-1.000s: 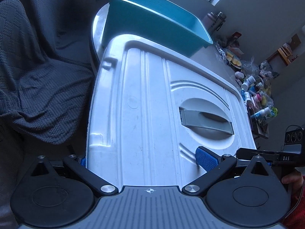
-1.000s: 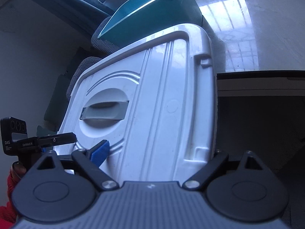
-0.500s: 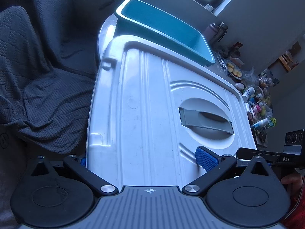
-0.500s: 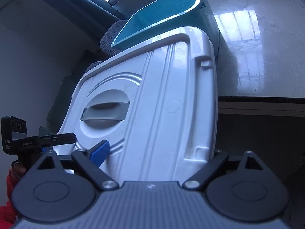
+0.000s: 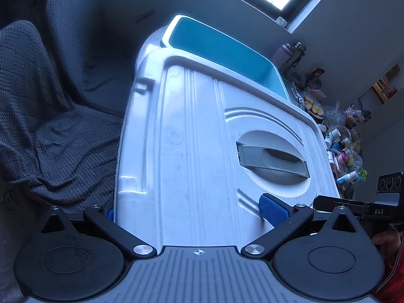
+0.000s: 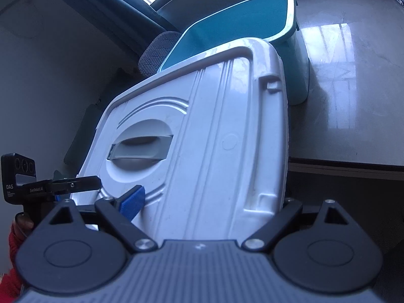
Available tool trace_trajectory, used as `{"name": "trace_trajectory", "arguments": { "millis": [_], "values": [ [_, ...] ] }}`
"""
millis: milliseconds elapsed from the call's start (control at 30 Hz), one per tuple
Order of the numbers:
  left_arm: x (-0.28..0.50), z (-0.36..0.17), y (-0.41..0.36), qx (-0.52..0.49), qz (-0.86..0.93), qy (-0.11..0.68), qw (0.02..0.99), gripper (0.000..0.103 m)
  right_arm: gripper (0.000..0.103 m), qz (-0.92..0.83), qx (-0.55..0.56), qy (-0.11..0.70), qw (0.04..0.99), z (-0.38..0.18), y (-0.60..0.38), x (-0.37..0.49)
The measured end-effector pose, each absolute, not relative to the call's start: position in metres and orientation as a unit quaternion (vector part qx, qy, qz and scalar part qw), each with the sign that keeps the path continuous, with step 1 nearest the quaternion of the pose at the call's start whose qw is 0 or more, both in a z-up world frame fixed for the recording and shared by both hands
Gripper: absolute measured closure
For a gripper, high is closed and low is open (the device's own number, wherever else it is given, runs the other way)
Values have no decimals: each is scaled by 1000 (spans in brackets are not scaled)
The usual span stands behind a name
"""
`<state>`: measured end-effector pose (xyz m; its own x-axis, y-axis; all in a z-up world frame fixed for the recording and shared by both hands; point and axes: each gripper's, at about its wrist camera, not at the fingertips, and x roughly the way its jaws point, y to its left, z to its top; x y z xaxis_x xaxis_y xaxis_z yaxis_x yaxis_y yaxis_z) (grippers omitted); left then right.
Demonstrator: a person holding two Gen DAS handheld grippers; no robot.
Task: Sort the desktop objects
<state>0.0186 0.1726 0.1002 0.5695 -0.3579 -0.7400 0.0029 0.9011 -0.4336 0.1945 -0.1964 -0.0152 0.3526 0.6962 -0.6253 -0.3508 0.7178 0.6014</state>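
Over the marble table point(image 6: 353, 88), both grippers clamp the white lid point(image 5: 202, 151) (one edge each): left gripper point(image 5: 186, 214), right gripper point(image 6: 209, 209); keep it level toward the teal bin point(image 5: 222, 48).

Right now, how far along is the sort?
Done: nothing visibly sorted. In hand: both grippers, left and right, clamp the white lid by its near edge, held before the teal bin. Left: the clutter of small bottles on the table.
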Motion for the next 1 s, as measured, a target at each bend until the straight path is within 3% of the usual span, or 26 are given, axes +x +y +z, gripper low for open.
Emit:
{"name": "trace_trajectory", "arguments": {
  "millis": [1000],
  "values": [
    [209, 139, 168, -179, -118, 452, 866, 0, 11, 320, 198, 448, 811, 24, -203, 315]
  ]
}}
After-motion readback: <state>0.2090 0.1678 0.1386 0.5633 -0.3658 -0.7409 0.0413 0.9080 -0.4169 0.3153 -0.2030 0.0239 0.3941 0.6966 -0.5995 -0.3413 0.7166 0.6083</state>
